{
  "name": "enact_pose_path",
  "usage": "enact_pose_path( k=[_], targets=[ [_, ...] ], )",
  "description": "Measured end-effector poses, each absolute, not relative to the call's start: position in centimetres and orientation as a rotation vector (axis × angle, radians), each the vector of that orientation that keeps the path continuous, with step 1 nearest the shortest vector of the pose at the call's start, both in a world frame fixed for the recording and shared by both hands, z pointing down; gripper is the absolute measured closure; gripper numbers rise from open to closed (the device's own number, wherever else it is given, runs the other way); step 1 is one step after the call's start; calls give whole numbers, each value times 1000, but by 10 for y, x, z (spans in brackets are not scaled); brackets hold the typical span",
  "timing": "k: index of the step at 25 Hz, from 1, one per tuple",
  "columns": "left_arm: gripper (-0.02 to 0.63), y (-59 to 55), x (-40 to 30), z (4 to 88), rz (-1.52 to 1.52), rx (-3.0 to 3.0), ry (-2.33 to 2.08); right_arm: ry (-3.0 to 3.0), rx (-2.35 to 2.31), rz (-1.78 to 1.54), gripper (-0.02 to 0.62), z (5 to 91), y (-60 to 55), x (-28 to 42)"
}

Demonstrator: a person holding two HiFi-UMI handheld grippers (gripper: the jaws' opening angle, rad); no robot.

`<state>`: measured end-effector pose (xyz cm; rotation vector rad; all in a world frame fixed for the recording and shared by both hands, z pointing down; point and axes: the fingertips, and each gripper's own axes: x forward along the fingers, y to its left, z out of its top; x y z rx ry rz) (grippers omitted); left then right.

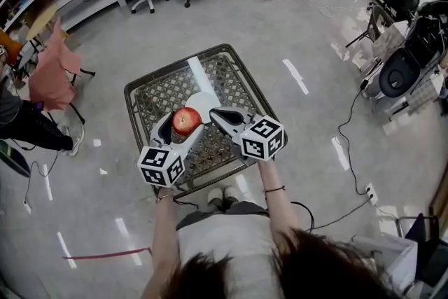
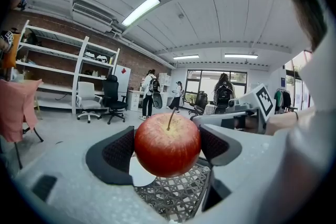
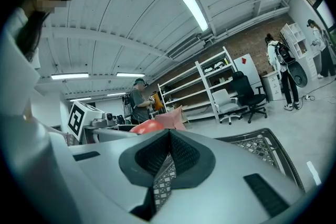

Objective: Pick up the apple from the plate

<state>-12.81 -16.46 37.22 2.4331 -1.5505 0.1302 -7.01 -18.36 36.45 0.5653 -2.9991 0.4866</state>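
red apple (image 2: 167,145) upright over white plate (image 1: 203,106)

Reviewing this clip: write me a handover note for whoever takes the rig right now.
Left tool: shut on the apple, gripping it at both sides.
Right tool: shut, empty, beside the left one over the table.
Plate: white, on the table just behind the apple, which looks lifted off it.
Done: the grasp.
Left: raise the apple well clear of the plate without loosening the grip.

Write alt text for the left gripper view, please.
The left gripper clamps a red apple between its two dark jaws, with a white plate and mesh table below. Behind is a bright workshop with shelves, chairs and people.
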Motion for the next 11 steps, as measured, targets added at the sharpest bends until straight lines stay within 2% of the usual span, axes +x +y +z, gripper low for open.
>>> enact_pose_path(
  k=[11],
  targets=[
    [216, -168, -130, 381, 127, 2436, -1519, -2992, 547, 492, 586, 370, -186, -74]
  ],
)
